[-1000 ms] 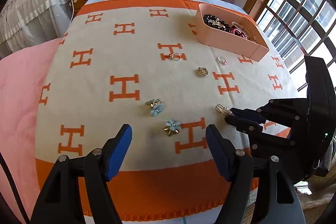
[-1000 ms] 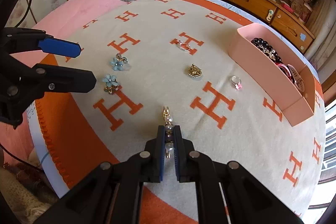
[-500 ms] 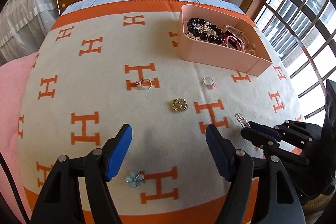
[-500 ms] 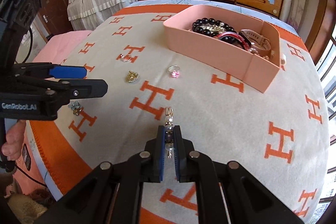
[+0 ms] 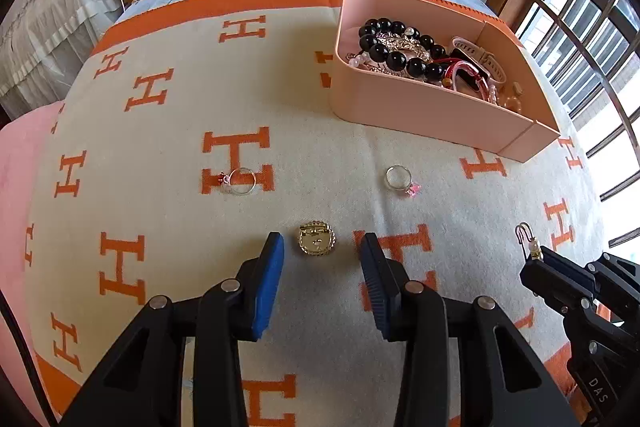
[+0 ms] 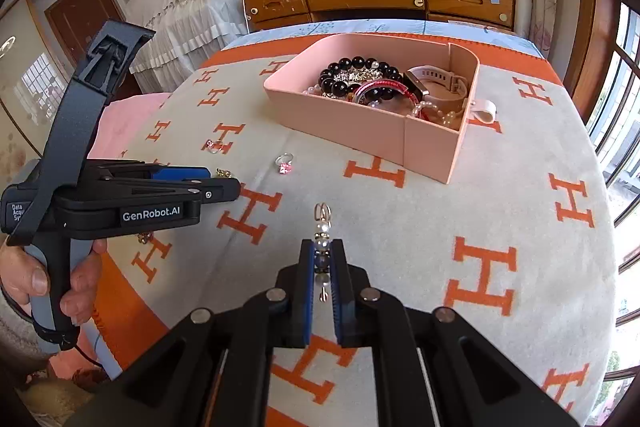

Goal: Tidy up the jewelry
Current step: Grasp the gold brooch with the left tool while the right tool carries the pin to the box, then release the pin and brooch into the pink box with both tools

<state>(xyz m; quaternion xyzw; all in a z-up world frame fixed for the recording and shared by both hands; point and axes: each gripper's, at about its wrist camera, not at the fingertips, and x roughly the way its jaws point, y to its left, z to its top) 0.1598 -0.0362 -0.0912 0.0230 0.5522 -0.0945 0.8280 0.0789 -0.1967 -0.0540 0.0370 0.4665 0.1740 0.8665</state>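
Left wrist view shows the pink tray (image 5: pixel 432 111) near the blanket's (image 5: pixel 168 131) far right corner already holding bracelets and a watch, while two rings (image 5: pixel 400 179) and a gold brooch (image 5: pixel 317 239) lie loose mid-blanket. The left gripper (image 5: pixel 322 247) is closing with the brooch between its fingers, not yet pinched; the right gripper (image 6: pixel 323 259) is clamped on a beaded earring (image 6: pixel 322 243). Whether anything lies near the blanket's front edge is hidden by the grippers.
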